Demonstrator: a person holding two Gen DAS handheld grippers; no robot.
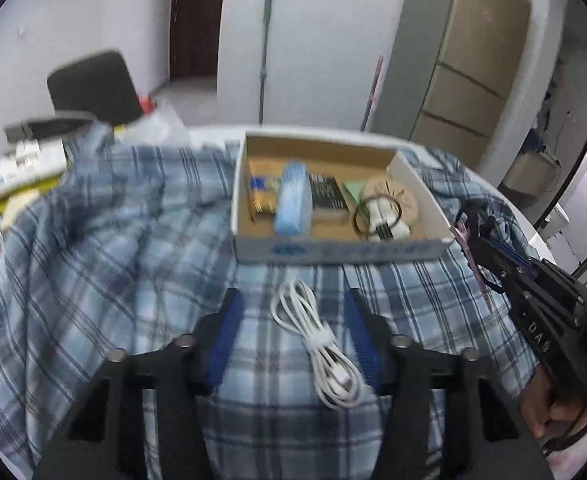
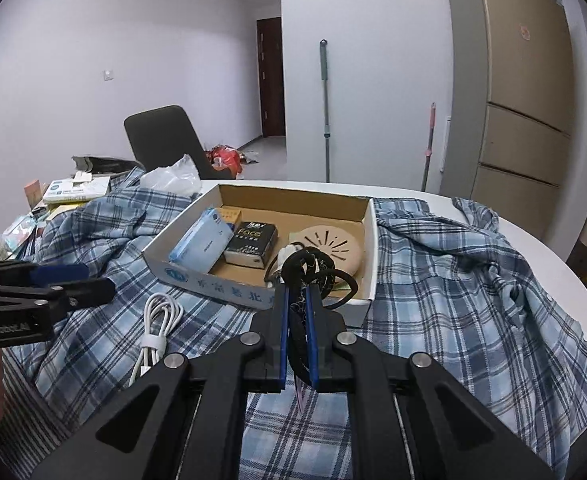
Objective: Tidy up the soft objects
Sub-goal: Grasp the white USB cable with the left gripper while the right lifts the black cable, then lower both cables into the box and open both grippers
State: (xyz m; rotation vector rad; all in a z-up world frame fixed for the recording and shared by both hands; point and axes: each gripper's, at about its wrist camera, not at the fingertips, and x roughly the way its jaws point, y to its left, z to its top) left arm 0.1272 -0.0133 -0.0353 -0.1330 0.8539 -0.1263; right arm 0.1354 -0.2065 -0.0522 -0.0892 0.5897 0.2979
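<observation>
Cardboard box (image 2: 197, 280) holds blue pack (image 2: 201, 240), black packet (image 2: 251, 244), tan disc (image 2: 333, 250).

Cable (image 1: 317, 340) on shirt (image 1: 93, 260), before box (image 1: 345, 250) (packets inside).

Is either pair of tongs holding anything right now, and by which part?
The right tongs are shut on a black hair tie, pinched at its lower part. The left tongs hold nothing; the white cable lies loose between them.
</observation>
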